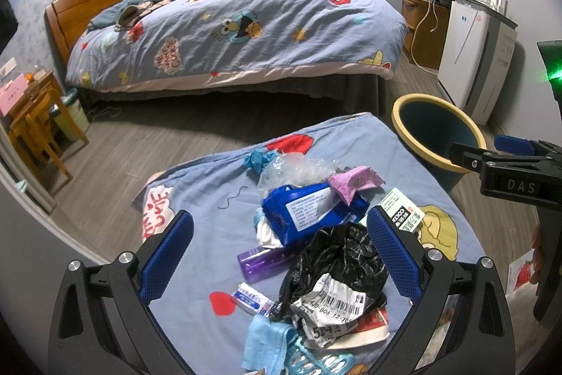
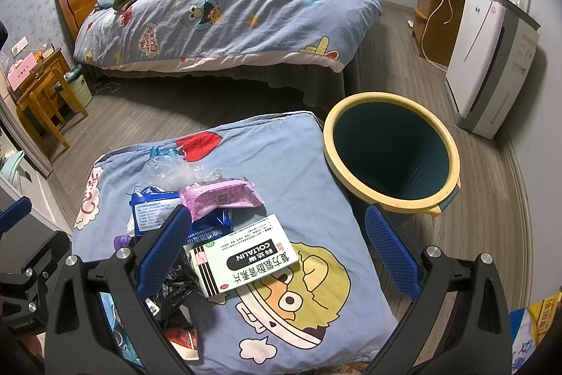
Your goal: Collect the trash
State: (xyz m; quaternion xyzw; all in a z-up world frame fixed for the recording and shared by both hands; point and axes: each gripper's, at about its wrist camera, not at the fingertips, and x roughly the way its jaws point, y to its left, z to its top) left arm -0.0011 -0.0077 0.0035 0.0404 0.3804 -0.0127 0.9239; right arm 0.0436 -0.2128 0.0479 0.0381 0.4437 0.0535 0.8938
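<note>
A pile of trash lies on a blue cartoon cushion [image 1: 217,195]: a black plastic bag [image 1: 337,262], a blue wrapper [image 1: 309,209], a purple bottle [image 1: 267,260], a pink wrapper [image 1: 354,183], clear plastic [image 1: 295,169] and a white medicine box [image 2: 242,255]. A teal bin with a yellow rim [image 2: 390,157] stands on the floor to the cushion's right. My left gripper [image 1: 281,255] is open above the black bag and the purple bottle. My right gripper [image 2: 277,252] is open with the medicine box between its fingers, not clamped.
A bed with a cartoon duvet [image 1: 239,34] fills the back. White appliances [image 2: 491,65] stand along the right wall. Wooden stools [image 1: 38,129] and a small bin are at the left. Grey wood floor [image 1: 151,143] lies between bed and cushion.
</note>
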